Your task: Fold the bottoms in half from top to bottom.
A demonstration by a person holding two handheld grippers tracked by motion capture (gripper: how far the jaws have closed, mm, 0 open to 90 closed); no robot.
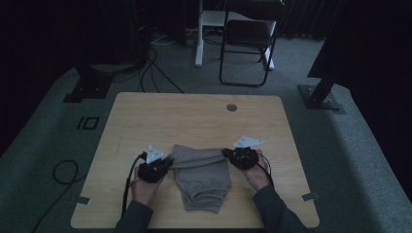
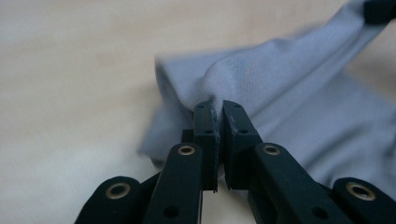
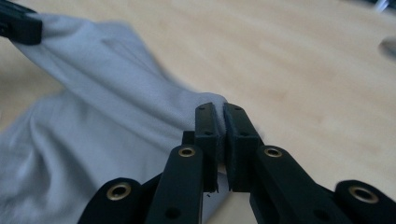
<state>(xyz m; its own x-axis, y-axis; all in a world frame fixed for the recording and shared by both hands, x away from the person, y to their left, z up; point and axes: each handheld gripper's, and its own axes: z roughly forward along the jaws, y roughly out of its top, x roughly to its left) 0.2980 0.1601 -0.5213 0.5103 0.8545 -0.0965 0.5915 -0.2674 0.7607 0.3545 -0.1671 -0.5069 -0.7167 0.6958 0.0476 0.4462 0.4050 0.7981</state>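
A wooden desk (image 1: pixel 145 121) is seen from the high view, standing on grey carpet, with a dark folding chair (image 1: pixel 247 43) set well behind it. On the near half of the desk a grey garment (image 1: pixel 201 177) is laid, folded, its lower part spread flat toward the person and its upper edge stretched between the two grippers. No brand, label or writing can be read on the cloth or the desk (the light is dim). The upper left corner of the garment is pinched by the left gripper (image 2: pixel 218 106), whose jaws are clenched on a raised fold of the fabric; in the left gripper view the cloth is drawn taut from there toward the other gripper at the upper right. The upper right corner is grasped in the same way by the right gripper (image 3: pixel 218 108), its jaws closed tight on a bunched tip of fabric just above the desk surface.
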